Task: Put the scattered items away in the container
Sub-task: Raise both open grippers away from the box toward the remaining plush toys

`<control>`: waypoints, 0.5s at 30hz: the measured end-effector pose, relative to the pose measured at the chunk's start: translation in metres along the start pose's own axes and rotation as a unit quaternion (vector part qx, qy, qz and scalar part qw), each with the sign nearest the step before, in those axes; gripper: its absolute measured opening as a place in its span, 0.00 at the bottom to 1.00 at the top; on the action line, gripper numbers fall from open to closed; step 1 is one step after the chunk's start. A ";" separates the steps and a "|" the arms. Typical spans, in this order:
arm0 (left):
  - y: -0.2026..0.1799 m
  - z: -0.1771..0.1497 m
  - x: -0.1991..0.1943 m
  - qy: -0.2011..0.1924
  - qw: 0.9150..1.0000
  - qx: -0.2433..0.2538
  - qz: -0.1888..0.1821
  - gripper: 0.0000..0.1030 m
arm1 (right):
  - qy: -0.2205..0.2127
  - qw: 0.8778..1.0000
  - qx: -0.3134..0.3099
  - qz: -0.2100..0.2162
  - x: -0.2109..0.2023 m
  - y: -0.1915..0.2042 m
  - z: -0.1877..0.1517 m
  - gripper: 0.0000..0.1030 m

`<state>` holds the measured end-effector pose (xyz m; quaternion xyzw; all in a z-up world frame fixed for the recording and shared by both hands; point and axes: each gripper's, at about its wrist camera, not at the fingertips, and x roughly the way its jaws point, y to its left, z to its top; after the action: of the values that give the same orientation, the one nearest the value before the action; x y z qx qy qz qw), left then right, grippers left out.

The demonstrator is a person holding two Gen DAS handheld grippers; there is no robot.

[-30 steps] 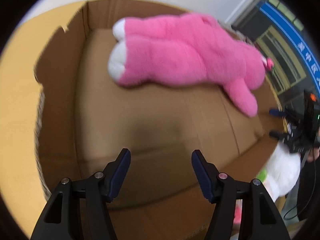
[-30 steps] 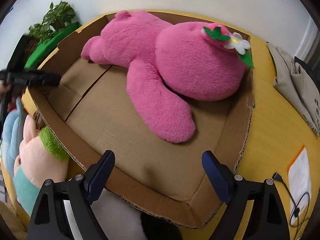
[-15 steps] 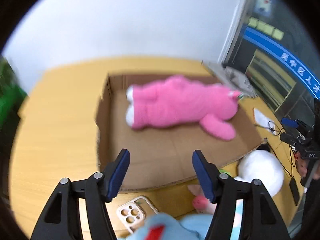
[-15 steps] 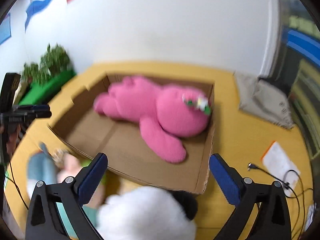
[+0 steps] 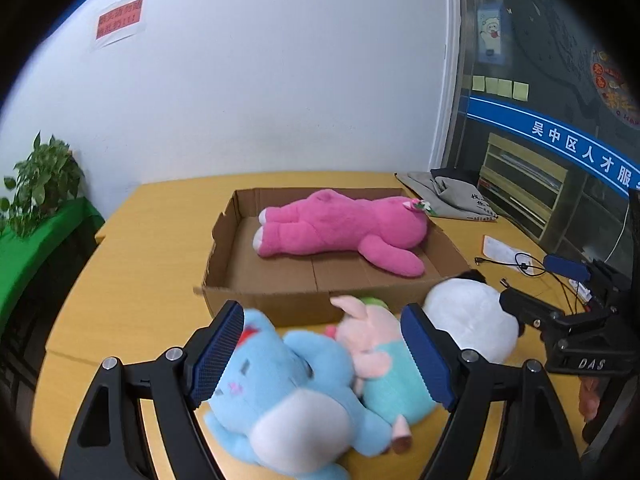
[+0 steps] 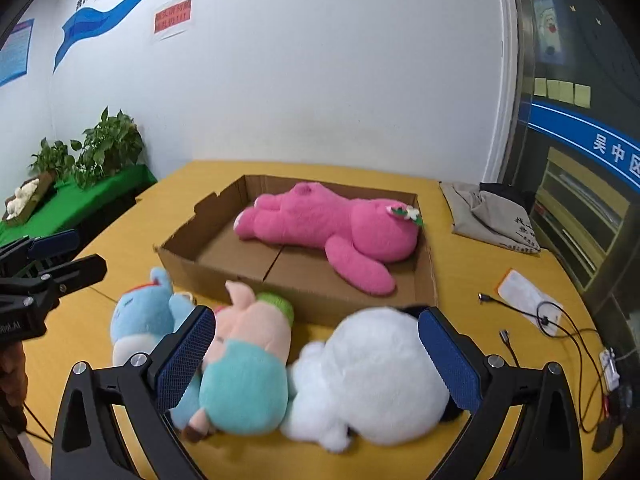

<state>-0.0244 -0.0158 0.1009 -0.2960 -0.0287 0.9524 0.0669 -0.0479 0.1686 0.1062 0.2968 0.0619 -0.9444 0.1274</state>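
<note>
**Plush toys wait outside the box, one already in**

Plush toys lie in a row on the yellow table (image 6: 120, 248), just in front of the near wall of the cardboard box (image 6: 208, 276). From the right wrist view, the blue plush (image 6: 140, 316) is furthest left, the pink pig in a teal outfit (image 6: 244, 364) is in the middle, and the white plush (image 6: 372, 376) is on the right, with a dark patch at its far edge that is too blurred to read. The three press against one another, and the pig's head, with something green behind it, touches or nearly touches the box wall.

Inside the box, the big pink plush (image 6: 332, 228) lies on its side along the far half, its head with a small flower toward the right wall and one arm stretched out over the box floor.

The right gripper (image 6: 316, 356) hangs above the pig and the white plush with its jaws spread wide and nothing between them. The left gripper (image 5: 324, 356) is likewise spread wide and empty, poised over the blue plush and the pig.

On the table's right side sit a grey cloth bag (image 6: 488, 212), a sheet of paper (image 6: 528, 292) and loose black cables (image 6: 560, 328). Potted plants (image 6: 108, 144) stand on a green surface at the left.
</note>
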 end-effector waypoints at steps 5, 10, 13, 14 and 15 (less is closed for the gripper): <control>-0.005 -0.008 -0.002 0.015 1.000 -0.016 -0.004 0.79 | 0.006 1.000 0.003 0.000 -0.013 0.001 -0.013 1.00; -0.011 -0.010 -0.005 0.014 1.000 -0.018 -0.005 0.79 | 0.003 1.000 0.007 -0.005 -0.022 -0.002 -0.016 1.00; -0.013 -0.011 -0.005 0.017 1.000 -0.021 -0.010 0.79 | 0.001 1.000 0.012 -0.007 -0.026 -0.006 -0.017 1.00; -0.013 -0.012 -0.005 0.019 0.999 -0.023 -0.013 0.79 | 0.001 1.000 0.013 -0.006 -0.026 -0.007 -0.017 1.00; -0.014 -0.013 -0.005 0.021 0.999 -0.025 -0.016 0.79 | 0.001 1.000 0.014 -0.006 -0.027 -0.008 -0.018 1.00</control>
<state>-0.0114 -0.0028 0.0948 -0.3171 -0.0555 0.9438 0.0755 -0.0193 0.1855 0.1073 0.2992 0.0508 -0.9456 0.1172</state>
